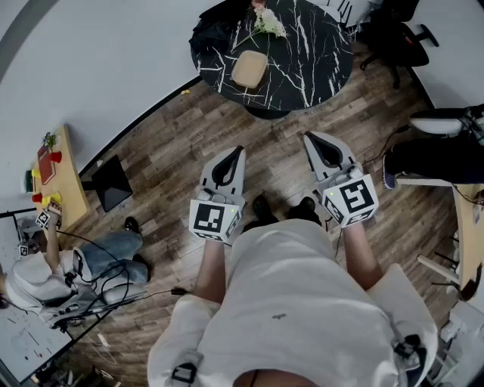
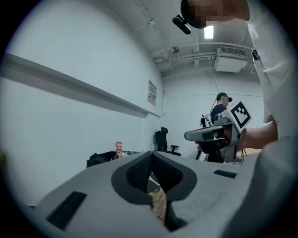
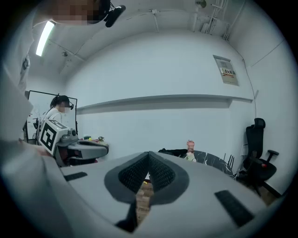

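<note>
I hold both grippers out in front of me, level, above a wooden floor (image 1: 174, 151). My left gripper (image 1: 238, 151) is shut, its tips meeting with nothing between them; only floor shows through the slit behind the pads (image 2: 139, 169). My right gripper (image 1: 308, 137) is also shut and empty, its dark ribbed pads (image 3: 160, 173) touching at the tip. They point toward a round black marble table (image 1: 318, 53) a short way ahead. Each gripper appears in the other's view: the right gripper (image 2: 209, 134) and the left gripper (image 3: 86, 148).
The marble table carries a tan pad (image 1: 249, 69), flowers (image 1: 266, 23) and a black bag (image 1: 212, 34). A black office chair (image 1: 397, 34) stands beyond it. At left, a seated person (image 1: 45, 280), cables, a small wooden table (image 1: 57, 178) and a dark screen (image 1: 112, 181).
</note>
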Demonstrator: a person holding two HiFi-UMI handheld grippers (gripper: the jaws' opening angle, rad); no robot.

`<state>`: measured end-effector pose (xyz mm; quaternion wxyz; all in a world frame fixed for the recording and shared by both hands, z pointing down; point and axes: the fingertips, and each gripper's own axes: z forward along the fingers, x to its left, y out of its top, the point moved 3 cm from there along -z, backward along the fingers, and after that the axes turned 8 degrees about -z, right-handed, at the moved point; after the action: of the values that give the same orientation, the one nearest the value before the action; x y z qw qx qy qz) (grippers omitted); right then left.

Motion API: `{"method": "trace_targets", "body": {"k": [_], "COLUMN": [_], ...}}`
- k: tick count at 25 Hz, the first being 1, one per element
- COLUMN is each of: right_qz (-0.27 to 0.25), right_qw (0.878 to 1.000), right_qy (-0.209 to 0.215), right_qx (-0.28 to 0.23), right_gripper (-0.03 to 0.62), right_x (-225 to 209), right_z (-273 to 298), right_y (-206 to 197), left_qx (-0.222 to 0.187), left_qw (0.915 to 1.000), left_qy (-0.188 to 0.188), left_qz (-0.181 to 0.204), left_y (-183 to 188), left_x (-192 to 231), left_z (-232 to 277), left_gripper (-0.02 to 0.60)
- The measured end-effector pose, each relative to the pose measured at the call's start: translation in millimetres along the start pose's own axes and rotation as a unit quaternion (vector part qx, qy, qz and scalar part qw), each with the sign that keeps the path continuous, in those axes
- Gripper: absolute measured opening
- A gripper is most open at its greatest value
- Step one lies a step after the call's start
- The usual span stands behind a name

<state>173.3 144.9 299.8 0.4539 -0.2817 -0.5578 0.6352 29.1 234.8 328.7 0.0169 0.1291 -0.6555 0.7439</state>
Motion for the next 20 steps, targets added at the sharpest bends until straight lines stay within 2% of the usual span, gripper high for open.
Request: {"method": "trace_targets", "body": {"k": [12, 20], "right_qz": [-0.025, -0.015], "right_qw": [0.999, 1.000], "right_qy": [0.024, 0.022], "right_qx": [0.010, -0.013], "right_gripper": [0.003, 0.003], "right_x": [20, 28], "right_z": [-7, -15], "right_y": [-2, 0], "left_qx": [0.009, 0.010], "left_qw": [0.9999, 0.9998], "left_qy": [-0.012, -0.018], "left_qz": [0.001, -0.003], "left_y": [-9, -15], "left_x": [-11, -16], "left_z": [-7, -14], "left_gripper": [0.005, 0.005]}}
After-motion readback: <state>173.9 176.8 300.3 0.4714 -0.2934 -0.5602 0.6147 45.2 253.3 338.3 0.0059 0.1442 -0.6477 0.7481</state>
